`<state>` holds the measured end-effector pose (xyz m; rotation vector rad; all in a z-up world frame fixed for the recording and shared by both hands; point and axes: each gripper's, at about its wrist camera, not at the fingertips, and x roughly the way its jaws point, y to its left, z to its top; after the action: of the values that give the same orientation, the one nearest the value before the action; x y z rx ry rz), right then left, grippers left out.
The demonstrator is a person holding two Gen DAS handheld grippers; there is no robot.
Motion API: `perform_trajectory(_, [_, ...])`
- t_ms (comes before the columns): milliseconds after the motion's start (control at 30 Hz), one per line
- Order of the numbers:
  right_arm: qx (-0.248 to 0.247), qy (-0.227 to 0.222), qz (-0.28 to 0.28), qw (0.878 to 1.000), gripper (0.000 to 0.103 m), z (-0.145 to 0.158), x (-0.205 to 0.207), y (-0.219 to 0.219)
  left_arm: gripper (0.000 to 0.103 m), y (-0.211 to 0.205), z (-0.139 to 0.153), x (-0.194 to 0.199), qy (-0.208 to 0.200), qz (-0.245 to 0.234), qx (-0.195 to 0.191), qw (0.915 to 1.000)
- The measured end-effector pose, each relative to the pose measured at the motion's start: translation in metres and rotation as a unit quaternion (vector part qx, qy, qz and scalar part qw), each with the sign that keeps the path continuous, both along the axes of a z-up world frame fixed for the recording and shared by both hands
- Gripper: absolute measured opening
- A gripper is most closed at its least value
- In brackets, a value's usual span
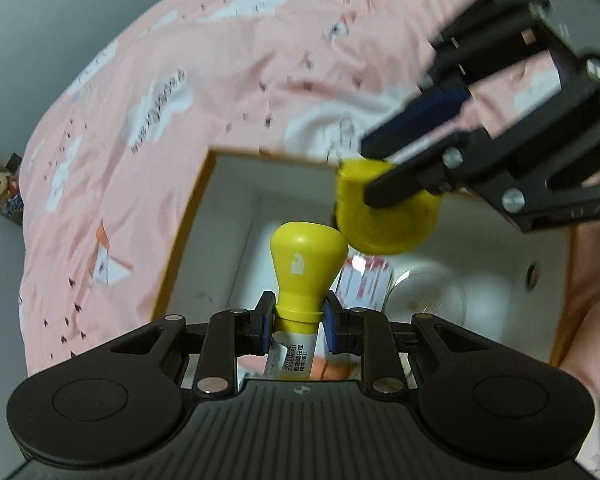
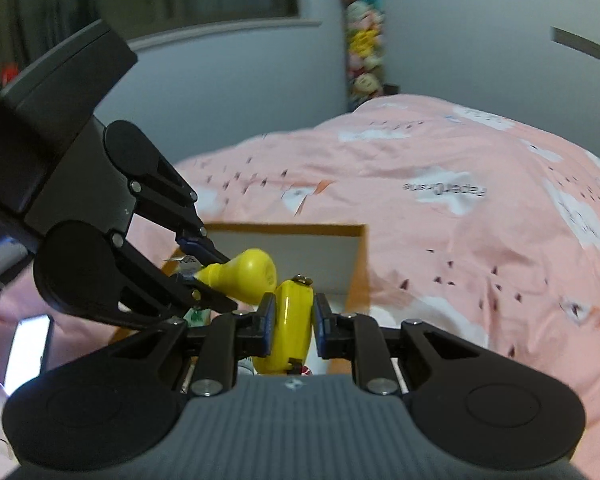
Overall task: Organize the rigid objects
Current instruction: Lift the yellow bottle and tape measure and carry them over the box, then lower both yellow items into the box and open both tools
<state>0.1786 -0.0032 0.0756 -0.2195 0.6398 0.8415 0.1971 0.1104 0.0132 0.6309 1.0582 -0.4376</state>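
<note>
My left gripper (image 1: 298, 312) is shut on the neck of a small bottle (image 1: 306, 264) with a yellow bulb-shaped cap and a white printed label. It hangs over an open box (image 1: 188, 232) with orange edges and white inner walls. My right gripper (image 1: 376, 168) comes in from the upper right, shut on a flat round yellow object (image 1: 388, 224) that almost touches the bottle's cap. In the right wrist view my right gripper (image 2: 294, 308) pinches the yellow object (image 2: 290, 332) edge-on. To its left is the left gripper (image 2: 220, 280) with the bottle (image 2: 252, 276), over the box (image 2: 284, 228).
The box lies on a bed with a pink patterned cover (image 1: 220, 80). Inside it are a red-and-white packet (image 1: 366, 284) and a pale round item (image 1: 432, 300). Plush toys (image 2: 364, 40) hang on the far wall. A lit screen (image 2: 28, 352) lies at the left.
</note>
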Motion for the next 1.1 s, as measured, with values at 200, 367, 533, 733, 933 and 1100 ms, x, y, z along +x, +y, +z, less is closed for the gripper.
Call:
perform_trajectory(200, [-0.080,-0.013,0.045,0.996,0.018,-0.021,0.012,0.043,0.028,0.018,-0.032,0.006,0.016,-0.013,0.017,0.9996])
perform_trajectory(367, [-0.131,-0.020,0.071,0.989,0.018,-0.038,0.020,0.068,0.028,0.025,-0.048,0.010,0.021,-0.025,0.025,0.9992])
perform_trajectory(533, [-0.159,-0.016,0.086,0.983,0.017,-0.053,0.033,0.083,0.027,0.029,-0.054,0.016,0.025,-0.025,0.024,0.9991])
perform_trajectory(733, [-0.187,0.005,0.101,0.977,0.017,-0.068,0.045,0.098,0.027,0.035,-0.059,0.019,0.033,-0.025,0.017,0.9990])
perform_trajectory(933, [-0.209,0.018,0.110,0.972,0.017,-0.082,0.056,0.115,0.028,0.040,-0.063,0.023,0.037,-0.025,0.011,0.9989])
perform_trajectory(1100, [-0.219,0.020,0.115,0.969,0.016,-0.090,0.059,0.120,0.028,0.044,-0.065,0.021,0.043,-0.026,0.008,0.9987])
